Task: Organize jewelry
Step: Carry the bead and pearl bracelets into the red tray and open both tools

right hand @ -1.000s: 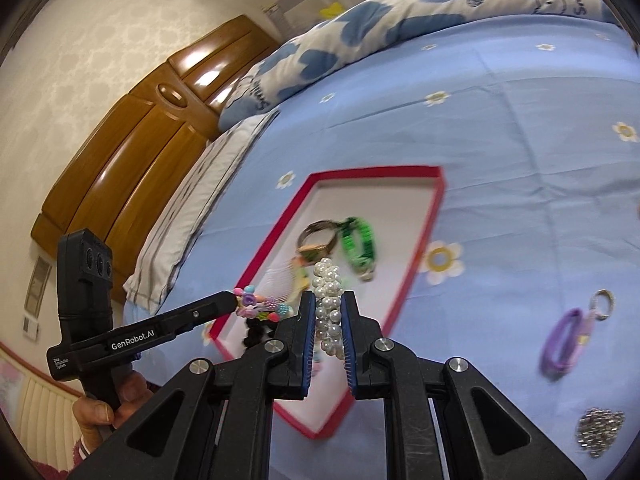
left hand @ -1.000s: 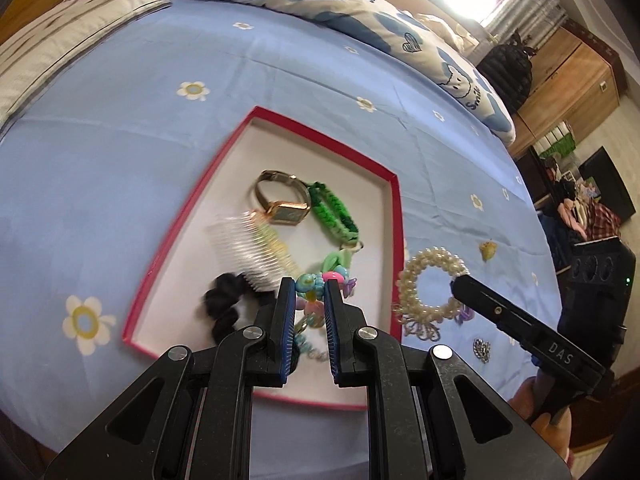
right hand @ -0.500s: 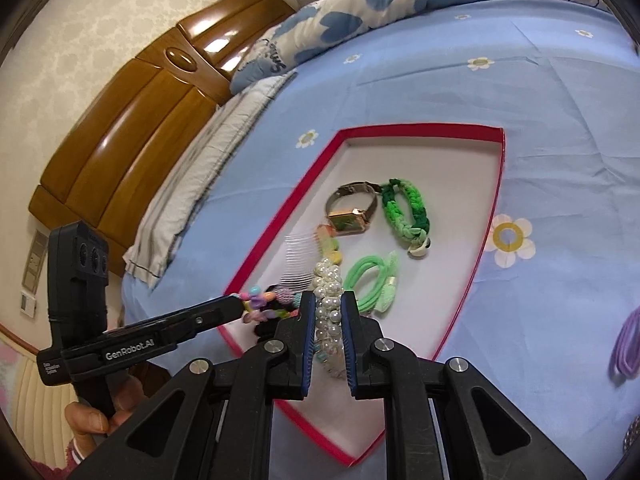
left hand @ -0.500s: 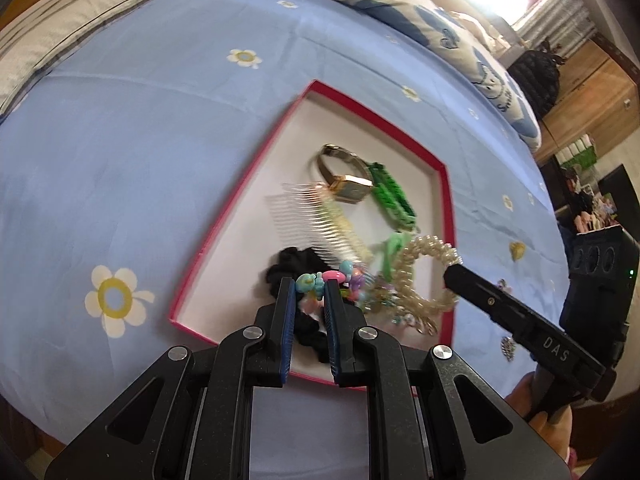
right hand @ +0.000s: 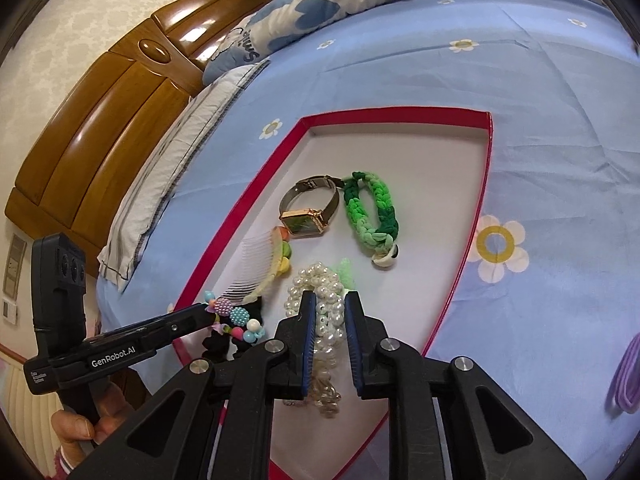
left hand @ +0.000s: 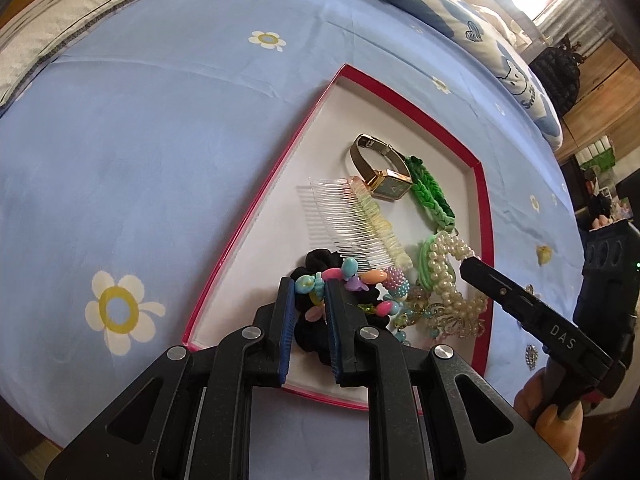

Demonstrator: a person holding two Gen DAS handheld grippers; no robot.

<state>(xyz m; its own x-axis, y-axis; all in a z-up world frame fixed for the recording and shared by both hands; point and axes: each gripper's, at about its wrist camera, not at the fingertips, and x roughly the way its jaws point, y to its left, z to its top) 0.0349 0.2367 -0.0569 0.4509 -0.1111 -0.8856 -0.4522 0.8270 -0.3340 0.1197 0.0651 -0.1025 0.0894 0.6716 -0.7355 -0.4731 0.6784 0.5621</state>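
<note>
Fingers of the left gripper (left hand: 307,285) clamp a multicoloured plastic bead bracelet (left hand: 352,280); the right gripper (right hand: 329,300) pinches a white pearl bracelet (right hand: 316,284). Both bracelets hang low over the red-rimmed white tray (right hand: 400,114), beside a clear comb (left hand: 348,220), gold square-faced watch (right hand: 308,212) and green braided bracelet (right hand: 372,212), on the blue flowered bedsheet (left hand: 140,140).
</note>
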